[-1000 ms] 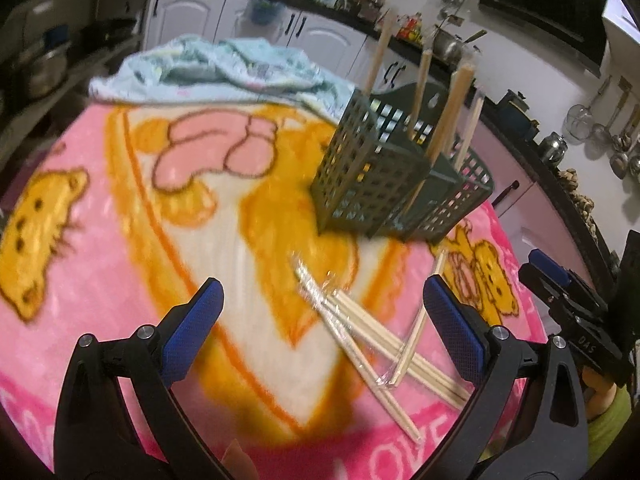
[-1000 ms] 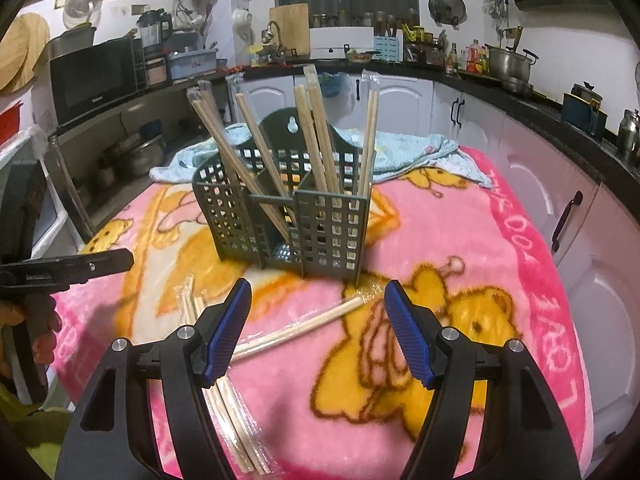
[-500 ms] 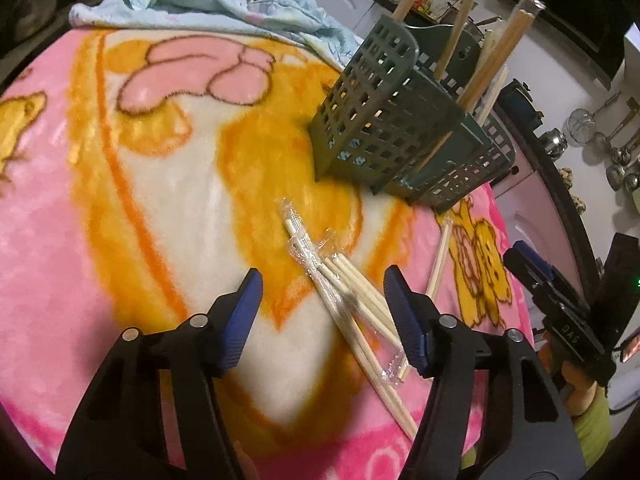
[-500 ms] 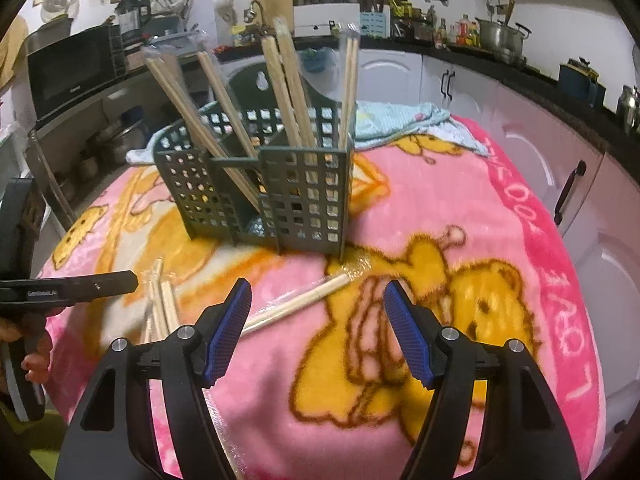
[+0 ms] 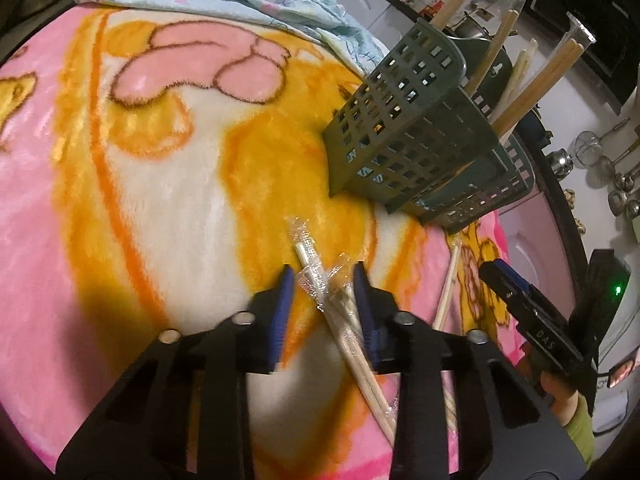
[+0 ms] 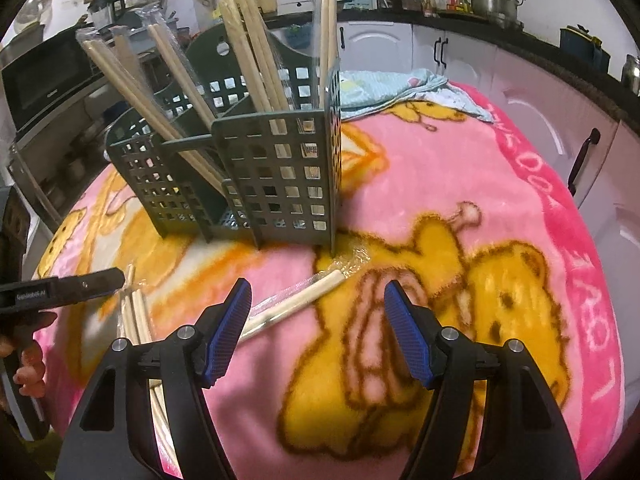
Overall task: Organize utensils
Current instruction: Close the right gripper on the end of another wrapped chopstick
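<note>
Now the left gripper [image 5: 323, 294] is low over the blanket [image 5: 132, 184], and its blue pads [image 5: 281, 312] stand on both sides of a bundle of wrapped chopsticks [image 5: 344, 320]. The jaws are narrow but not fully closed; the right pad seems to touch the bundle, while a small gap shows at the left pad. Whether the bundle is really clamped cannot be told. The bundle lies flat on the blanket, just in front of the green basket [image 5: 416, 136], with clear wrapping sticking out past the pads.

The right gripper [image 6: 318, 334] hovers over the pink blanket with its jaws wide apart and nothing between them. One single wrapped pair [image 6: 296, 304] lies just ahead of its left pad, pointing to the corner of the basket. In the right wrist view the basket [image 6: 276, 184] stands upright on the blanket, and several wrapped chopsticks [image 6: 256, 48] lean in its compartments. A light blue cloth [image 6: 400, 88] lies crumpled behind the basket. Around the desk are white cabinets [image 6: 384, 48].
</note>
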`<state>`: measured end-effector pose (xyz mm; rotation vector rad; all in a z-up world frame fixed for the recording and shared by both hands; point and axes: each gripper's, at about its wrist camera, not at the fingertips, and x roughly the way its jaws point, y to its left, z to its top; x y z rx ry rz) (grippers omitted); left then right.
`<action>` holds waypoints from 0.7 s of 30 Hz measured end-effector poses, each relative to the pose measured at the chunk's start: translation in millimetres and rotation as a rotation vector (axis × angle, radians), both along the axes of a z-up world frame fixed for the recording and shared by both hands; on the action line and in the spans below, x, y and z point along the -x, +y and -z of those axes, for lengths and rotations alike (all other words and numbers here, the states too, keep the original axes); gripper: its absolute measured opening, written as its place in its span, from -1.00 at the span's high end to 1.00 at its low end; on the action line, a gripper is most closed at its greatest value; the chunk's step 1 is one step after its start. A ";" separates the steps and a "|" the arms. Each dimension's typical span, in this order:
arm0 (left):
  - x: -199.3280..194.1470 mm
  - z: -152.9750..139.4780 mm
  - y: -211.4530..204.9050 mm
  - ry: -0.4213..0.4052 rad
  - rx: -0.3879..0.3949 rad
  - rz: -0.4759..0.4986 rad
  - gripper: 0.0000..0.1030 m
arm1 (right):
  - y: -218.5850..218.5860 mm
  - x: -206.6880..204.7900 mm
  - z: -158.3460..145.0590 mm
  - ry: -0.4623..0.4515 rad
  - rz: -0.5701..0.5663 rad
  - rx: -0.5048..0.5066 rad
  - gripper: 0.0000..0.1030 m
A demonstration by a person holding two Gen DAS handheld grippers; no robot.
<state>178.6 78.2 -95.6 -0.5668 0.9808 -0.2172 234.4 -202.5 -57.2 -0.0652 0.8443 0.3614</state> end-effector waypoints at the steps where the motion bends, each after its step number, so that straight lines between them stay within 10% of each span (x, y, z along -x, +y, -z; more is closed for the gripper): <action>1: 0.1 1.0 0.2 0.002 -0.001 0.001 0.73 | 0.3 -2.0 0.7 0.004 0.004 -0.001 -0.29; 11: 1.1 2.0 3.8 -0.007 -0.001 0.019 0.95 | -2.8 -37.6 19.3 0.133 0.085 -0.059 -0.06; 21: 4.7 -3.2 7.3 -0.028 -0.007 0.020 0.98 | -16.3 -51.8 29.5 0.182 0.130 -0.072 0.63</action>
